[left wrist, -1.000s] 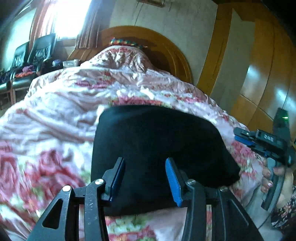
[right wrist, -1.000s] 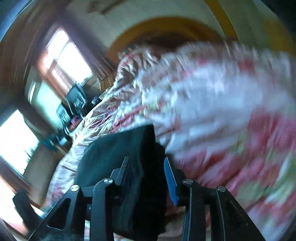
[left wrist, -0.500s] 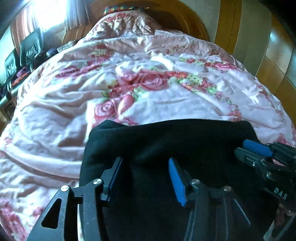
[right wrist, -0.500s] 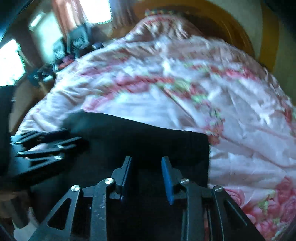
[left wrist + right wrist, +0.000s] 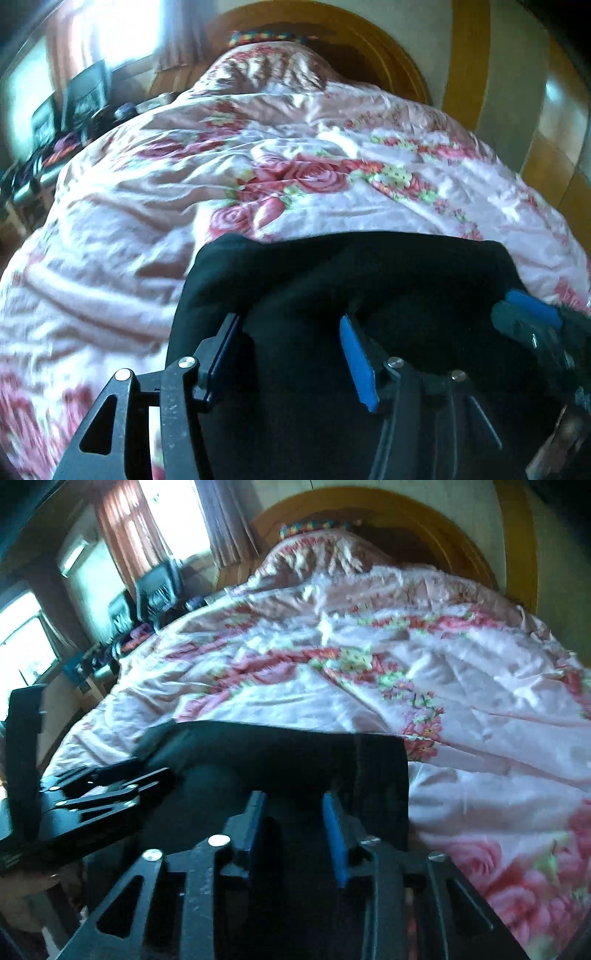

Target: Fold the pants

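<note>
From my left wrist camera I see the black, soft-fabric folded pants (image 5: 369, 280) lying on the pink satin quilt printed with red roses (image 5: 295, 177) that covers the bed. The pants form a dark, thick, roughly rectangular bundle with a rounded far-left corner and a smooth far edge running across the view. The fabric is matte and shows almost no detail; a shallow crease curves up across the top layer near the left corner.

My left gripper (image 5: 291, 354) sits low over the near part of the bundle, its jaws spread apart with black cloth showing in the gap between them; whether the pads press into the fabric I cannot tell. My right gripper (image 5: 532, 325) comes in at the right edge of this view, beside the bundle's right end.

From the right wrist camera, the same pants (image 5: 295, 753) show a straight, squared right edge against the quilt (image 5: 461, 701). The right gripper (image 5: 295, 830) hangs over the near right part of the pants with its jaws parted more narrowly, dark cloth visible between them; contact is unclear. The left gripper (image 5: 122, 790) lies at the bundle's left end. Beyond the quilt stands a curved orange-brown wooden headboard (image 5: 424, 520).
</note>
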Demonstrator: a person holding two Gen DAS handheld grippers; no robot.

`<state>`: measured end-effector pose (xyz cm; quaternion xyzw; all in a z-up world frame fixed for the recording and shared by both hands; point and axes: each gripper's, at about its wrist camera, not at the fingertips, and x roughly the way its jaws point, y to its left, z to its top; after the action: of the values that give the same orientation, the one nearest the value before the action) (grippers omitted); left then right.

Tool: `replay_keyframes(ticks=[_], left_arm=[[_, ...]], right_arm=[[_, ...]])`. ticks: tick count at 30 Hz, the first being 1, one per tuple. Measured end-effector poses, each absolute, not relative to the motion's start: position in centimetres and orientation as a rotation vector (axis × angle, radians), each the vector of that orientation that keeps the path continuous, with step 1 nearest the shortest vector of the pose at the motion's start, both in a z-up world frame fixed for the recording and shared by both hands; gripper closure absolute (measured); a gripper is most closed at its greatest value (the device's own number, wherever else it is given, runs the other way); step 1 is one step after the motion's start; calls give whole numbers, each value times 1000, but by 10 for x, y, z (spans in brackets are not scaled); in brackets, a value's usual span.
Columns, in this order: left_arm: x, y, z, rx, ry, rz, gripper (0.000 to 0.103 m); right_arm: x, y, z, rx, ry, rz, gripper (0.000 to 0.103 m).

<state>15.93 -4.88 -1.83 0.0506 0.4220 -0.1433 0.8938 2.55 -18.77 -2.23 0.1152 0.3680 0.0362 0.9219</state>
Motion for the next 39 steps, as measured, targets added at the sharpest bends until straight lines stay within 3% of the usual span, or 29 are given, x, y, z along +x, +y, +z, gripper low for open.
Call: replay_keyframes(ticks=[10, 30, 34, 39], left_arm=[[98, -28, -18, 70, 831, -288, 47], [31, 5, -21, 30, 770, -337, 46], [22, 35, -10, -89, 682, -383, 46], [59, 81, -21, -290, 767, -290, 46]], right_arm=[[-42, -172, -35, 153, 695, 55, 60], [-80, -169, -34, 118, 663, 55, 56], [-88, -192, -26, 280, 588, 64, 32], [-69, -212, -40, 405, 681, 79, 32]])
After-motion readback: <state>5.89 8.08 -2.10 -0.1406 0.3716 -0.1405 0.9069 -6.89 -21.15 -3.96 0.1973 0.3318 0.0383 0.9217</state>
